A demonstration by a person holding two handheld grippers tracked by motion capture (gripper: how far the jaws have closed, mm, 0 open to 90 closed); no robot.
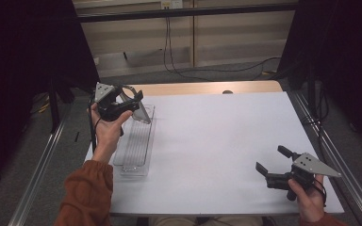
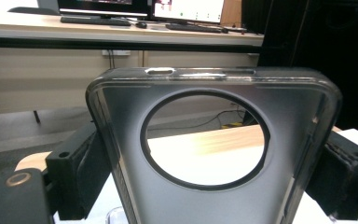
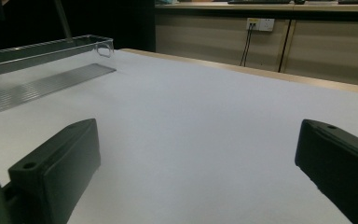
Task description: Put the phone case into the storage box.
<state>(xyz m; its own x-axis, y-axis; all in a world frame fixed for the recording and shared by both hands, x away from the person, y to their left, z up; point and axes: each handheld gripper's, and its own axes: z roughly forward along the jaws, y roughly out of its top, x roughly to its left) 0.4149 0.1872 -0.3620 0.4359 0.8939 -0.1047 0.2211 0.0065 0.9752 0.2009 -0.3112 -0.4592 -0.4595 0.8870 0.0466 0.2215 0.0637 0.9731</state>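
Observation:
My left gripper [image 1: 133, 97] is raised above the far end of a clear plastic tray [image 1: 136, 141] at the table's left side. It is shut on a smoky translucent phone case [image 2: 205, 205] with a large round camera hole; the case [image 1: 140, 110] stands upright between the jaws, one jaw pressing each long side. My right gripper [image 1: 273, 160] rests low near the table's front right corner. It is open, and only bare white tabletop lies between its black fingers [image 3: 56, 172]. The tray [image 3: 42, 56] shows far off to the left in the right gripper view.
The white table [image 1: 217, 136] has a wooden strip along its far edge. Metal rails run down both sides. Cables hang on the wall behind. A desk with keyboards and monitors [image 2: 186, 9] stands beyond the table.

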